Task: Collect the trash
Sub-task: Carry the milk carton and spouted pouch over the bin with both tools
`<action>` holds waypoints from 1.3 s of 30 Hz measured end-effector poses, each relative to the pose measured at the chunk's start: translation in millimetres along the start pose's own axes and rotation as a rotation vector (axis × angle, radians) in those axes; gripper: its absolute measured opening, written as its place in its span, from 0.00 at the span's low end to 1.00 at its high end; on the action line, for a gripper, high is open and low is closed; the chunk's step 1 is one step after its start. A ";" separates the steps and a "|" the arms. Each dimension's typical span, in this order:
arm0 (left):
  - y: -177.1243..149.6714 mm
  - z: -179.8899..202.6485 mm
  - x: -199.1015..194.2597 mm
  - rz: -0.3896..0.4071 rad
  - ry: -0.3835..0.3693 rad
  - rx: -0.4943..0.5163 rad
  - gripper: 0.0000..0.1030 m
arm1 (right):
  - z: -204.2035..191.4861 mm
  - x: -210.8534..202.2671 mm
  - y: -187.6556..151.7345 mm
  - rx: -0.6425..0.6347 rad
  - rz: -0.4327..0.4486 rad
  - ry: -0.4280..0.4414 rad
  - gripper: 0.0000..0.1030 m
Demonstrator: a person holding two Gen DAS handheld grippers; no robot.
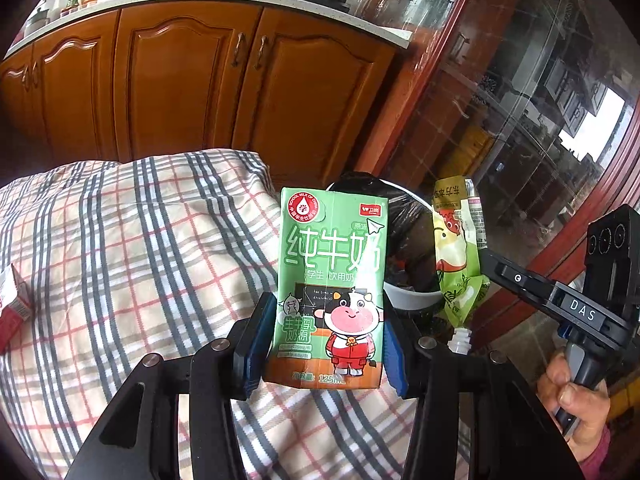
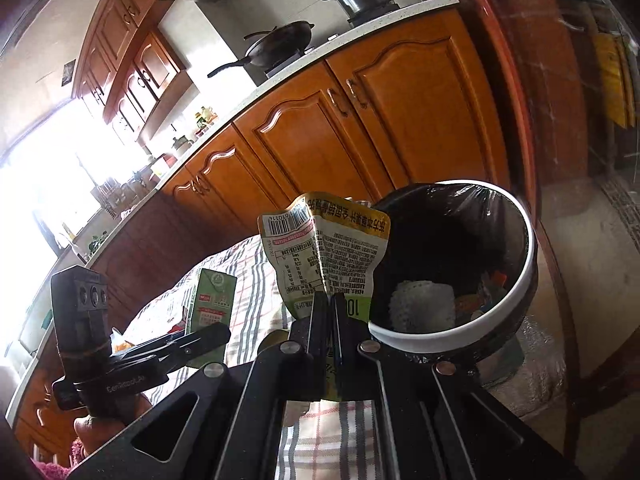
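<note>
Far left in the left wrist view: a red and white paper packet (image 1: 12, 304), lying at the edge of a plaid cloth of grey, red and white checks (image 1: 132, 248). Further right, centre: left gripper (image 1: 326, 344), black arms with blue pads (image 1: 260, 344), clamped at a middling width on the lower sides of a small green milk carton with a cartoon cow and white lettering (image 1: 332, 280), held upright above the cloth. Directly behind the carton: a round white-rimmed trash bin lined with a black plastic bag (image 1: 408, 300), partly hidden by it. Just right of the carton: a crumpled yellow-green drink pouch with a white spout (image 1: 456, 260), hanging spout down, pinched from the right by the tip of the right gripper (image 1: 486, 258). Lower right: a hand (image 1: 572, 404) wrapped round that gripper's handle.

In the right wrist view, from the left: the left gripper (image 2: 224, 330) side-on with the green carton (image 2: 214, 300) in its tip, over the checked cloth (image 2: 252, 280). Centre: right gripper (image 2: 330, 300) pressed fully together on the flat pouch (image 2: 324, 248), printed back and barcode facing the camera. Right of it: the bin (image 2: 528, 264) close by and open, with a white crumpled wad and bits of coloured litter on the bottom of the black liner. Behind everything: orange-brown wooden kitchen cabinets (image 2: 320, 132) under a pale worktop.
</note>
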State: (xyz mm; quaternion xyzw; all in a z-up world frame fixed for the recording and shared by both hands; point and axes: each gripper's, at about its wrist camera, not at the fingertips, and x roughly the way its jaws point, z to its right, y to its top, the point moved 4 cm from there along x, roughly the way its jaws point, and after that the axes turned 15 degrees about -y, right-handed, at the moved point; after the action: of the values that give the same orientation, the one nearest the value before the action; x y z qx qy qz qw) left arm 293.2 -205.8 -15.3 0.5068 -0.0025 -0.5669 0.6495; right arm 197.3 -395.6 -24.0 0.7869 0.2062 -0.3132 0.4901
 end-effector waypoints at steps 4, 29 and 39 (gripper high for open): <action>11.8 5.1 14.5 -0.016 -0.003 0.013 0.46 | 10.0 0.0 2.9 0.015 0.002 -0.016 0.02; 86.3 24.6 135.8 -0.164 0.010 0.076 0.43 | 61.4 39.4 47.7 0.022 -0.041 -0.163 0.02; 90.3 21.0 165.0 -0.205 0.039 0.068 0.44 | 68.0 57.1 49.3 0.008 -0.106 -0.195 0.07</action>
State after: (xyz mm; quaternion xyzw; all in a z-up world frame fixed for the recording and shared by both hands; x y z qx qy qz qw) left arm 406.3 -355.5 -39.7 0.5370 0.0424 -0.6199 0.5706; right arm 249.7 -477.3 -54.1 0.7428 0.1978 -0.4146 0.4871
